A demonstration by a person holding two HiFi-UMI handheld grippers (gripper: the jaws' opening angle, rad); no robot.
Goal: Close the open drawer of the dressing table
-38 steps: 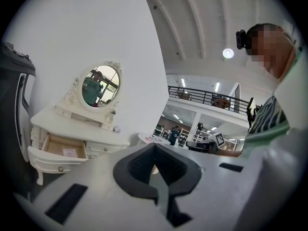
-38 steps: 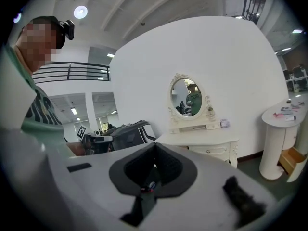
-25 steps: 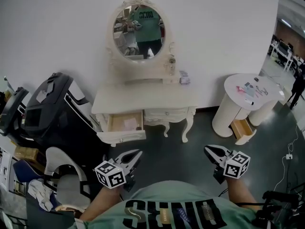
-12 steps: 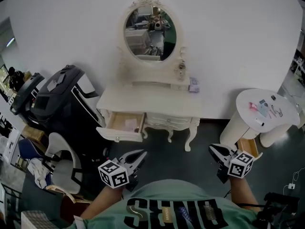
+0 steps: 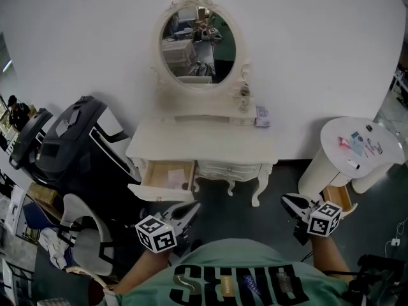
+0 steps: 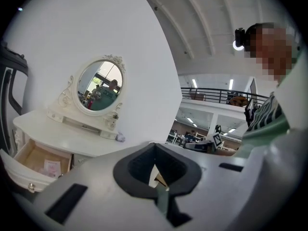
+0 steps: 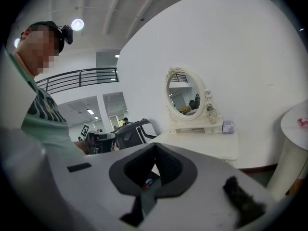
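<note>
Drawer (image 5: 159,191) well ahead of both closed jaws

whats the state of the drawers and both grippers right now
left drawer: pulled open, paper inside
right drawer: closed
left gripper: shut, empty, short of the dressing table
right gripper: shut, empty, also short of it

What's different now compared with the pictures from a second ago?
The person has shifted sideways: the mirror showed their green shirt before and now shows only the room. Nothing was gripped or released. The drawer is open as before, and the left gripper and right gripper remain shut, empty, short of the dressing table.
</note>
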